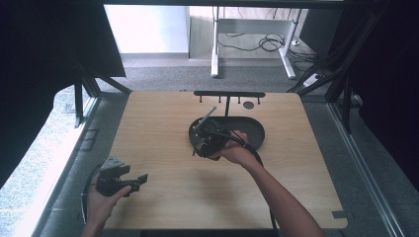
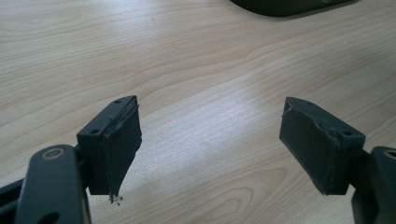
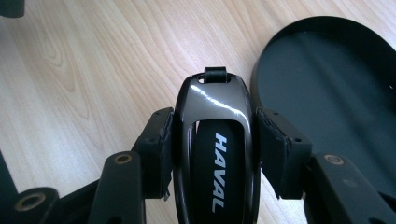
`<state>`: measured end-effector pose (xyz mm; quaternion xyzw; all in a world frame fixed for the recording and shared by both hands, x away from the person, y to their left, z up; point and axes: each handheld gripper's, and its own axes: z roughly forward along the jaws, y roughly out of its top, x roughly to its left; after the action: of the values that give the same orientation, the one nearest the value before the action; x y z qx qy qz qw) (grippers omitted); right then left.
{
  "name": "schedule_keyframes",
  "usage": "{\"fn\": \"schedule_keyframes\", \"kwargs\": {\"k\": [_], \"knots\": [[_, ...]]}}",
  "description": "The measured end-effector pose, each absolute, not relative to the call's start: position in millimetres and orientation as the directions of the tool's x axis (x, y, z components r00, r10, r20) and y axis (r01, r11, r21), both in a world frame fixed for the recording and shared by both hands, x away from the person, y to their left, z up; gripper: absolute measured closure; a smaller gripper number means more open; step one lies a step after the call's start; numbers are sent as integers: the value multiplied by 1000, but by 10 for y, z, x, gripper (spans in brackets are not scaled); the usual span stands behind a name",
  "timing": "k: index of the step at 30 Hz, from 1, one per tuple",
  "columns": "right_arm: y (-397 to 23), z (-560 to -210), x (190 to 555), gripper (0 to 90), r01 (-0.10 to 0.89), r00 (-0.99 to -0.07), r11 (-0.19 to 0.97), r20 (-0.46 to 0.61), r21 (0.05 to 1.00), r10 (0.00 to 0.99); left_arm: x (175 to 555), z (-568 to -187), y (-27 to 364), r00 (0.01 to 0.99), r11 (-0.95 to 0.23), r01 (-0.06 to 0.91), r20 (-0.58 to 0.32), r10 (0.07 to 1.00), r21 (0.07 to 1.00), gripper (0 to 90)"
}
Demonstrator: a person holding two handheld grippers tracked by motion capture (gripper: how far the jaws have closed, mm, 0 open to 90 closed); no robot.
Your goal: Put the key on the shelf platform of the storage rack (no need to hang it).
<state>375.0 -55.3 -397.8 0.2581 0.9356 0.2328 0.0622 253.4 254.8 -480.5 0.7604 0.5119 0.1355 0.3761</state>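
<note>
HAVAL key fob (image 3: 217, 144) clamped lengthwise in right claw (image 3: 215, 149), beside black tray (image 3: 327, 84) mid-counter; left claw (image 2: 210, 144) held apart, near-left corner.

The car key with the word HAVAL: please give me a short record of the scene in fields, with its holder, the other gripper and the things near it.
held thing: car key, glossy dark shell, white HAVAL lettering
holder: right gripper, pads pressed on both sides of the key
left gripper: jaws wide apart, nothing between them
nearby: black oval tray, beside the key
surface: wooden table
behind tray: black rack with hooks
</note>
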Motion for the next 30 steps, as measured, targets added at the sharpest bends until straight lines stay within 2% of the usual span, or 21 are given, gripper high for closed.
{"fn": "schedule_keyframes", "kwargs": {"k": [30], "knots": [[-794, -3937, 4072, 493, 517, -809, 712, -1, 475, 588, 2538, -4816, 2543, 444, -201, 680, -178, 878, 706, 210]]}}
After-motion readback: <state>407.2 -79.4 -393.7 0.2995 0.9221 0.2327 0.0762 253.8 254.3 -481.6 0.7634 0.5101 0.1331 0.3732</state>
